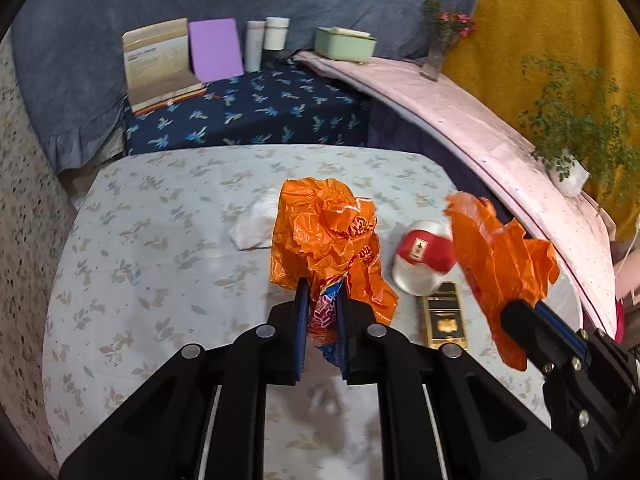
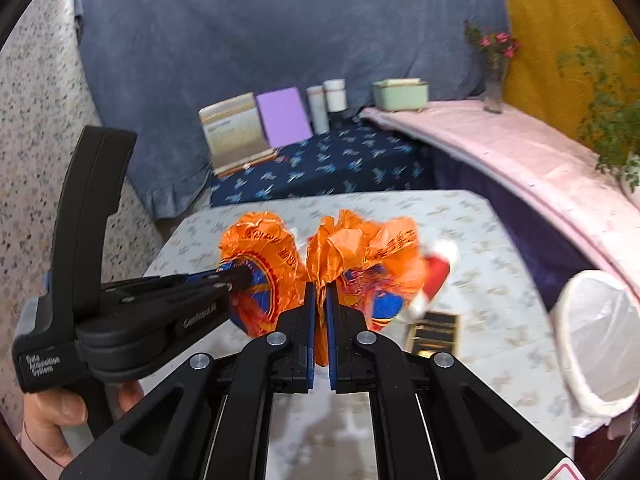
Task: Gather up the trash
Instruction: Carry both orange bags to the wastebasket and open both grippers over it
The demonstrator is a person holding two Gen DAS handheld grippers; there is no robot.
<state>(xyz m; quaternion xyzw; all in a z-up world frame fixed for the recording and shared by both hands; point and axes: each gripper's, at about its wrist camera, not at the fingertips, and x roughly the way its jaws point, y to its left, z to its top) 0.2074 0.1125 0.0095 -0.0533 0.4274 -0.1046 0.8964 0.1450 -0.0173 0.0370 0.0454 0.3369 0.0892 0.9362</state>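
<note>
Two crumpled orange plastic wrappers with red and blue print are held above the table. My left gripper (image 1: pixel 322 288) is shut on the first orange wrapper (image 1: pixel 320 228), which bunches up beyond the fingertips. My right gripper (image 2: pixel 319 292) is shut on the second orange wrapper (image 2: pixel 368 248). In the left wrist view the right gripper (image 1: pixel 508 312) comes in from the right with its wrapper (image 1: pixel 500 256). The right wrist view shows the left gripper (image 2: pixel 240 276) at the left with its wrapper (image 2: pixel 260 240), and a hand on its handle.
On the floral tablecloth (image 1: pixel 160 240) lie a crumpled white tissue (image 1: pixel 256 224), a red-and-white cup (image 1: pixel 424 260) and a gold-and-black box (image 1: pixel 444 316). A white lined bin (image 2: pixel 600 340) stands at the table's right. Books, jars and plants sit on ledges behind.
</note>
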